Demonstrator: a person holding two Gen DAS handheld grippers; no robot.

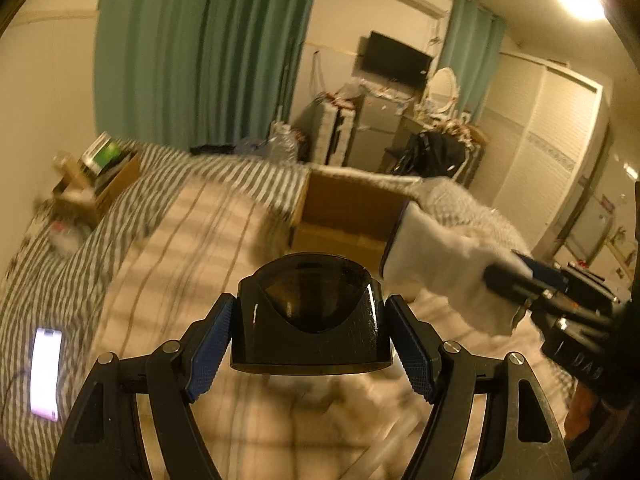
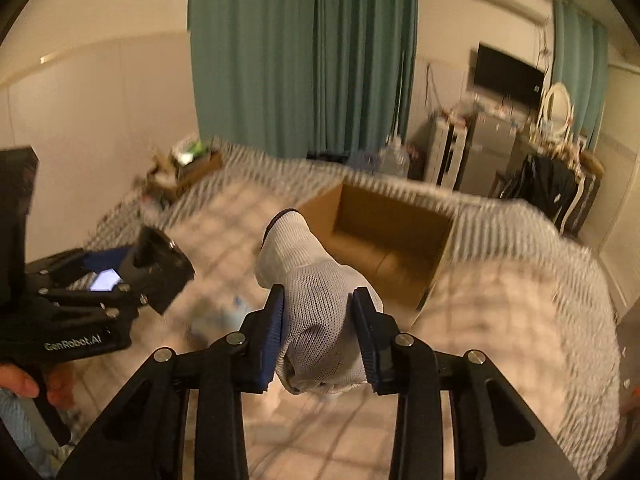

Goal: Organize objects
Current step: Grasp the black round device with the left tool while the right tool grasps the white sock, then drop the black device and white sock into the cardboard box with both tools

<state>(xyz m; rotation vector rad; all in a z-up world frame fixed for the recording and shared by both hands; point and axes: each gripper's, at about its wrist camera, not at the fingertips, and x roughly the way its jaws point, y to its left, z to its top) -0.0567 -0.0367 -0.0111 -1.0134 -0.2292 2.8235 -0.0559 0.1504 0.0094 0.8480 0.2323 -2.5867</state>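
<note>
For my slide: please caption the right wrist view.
Right gripper holds white knitted sock above bed, facing open brown cardboard box.

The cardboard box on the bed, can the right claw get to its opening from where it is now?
Probably yes. The cardboard box lies open just ahead of the right claw, nothing between them, though it is shut on a white sock.

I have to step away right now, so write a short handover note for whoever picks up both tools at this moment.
Left tool: shut on the black cup-shaped piece, held above the bed.
Right tool: shut on the white knit sock, also in the air.
Open cardboard box sits on the bed ahead of both tools; what shows of its inside looks empty.
Done: both items picked up.
Left: probably drop each into the box. A lit phone lies on the bed.
</note>
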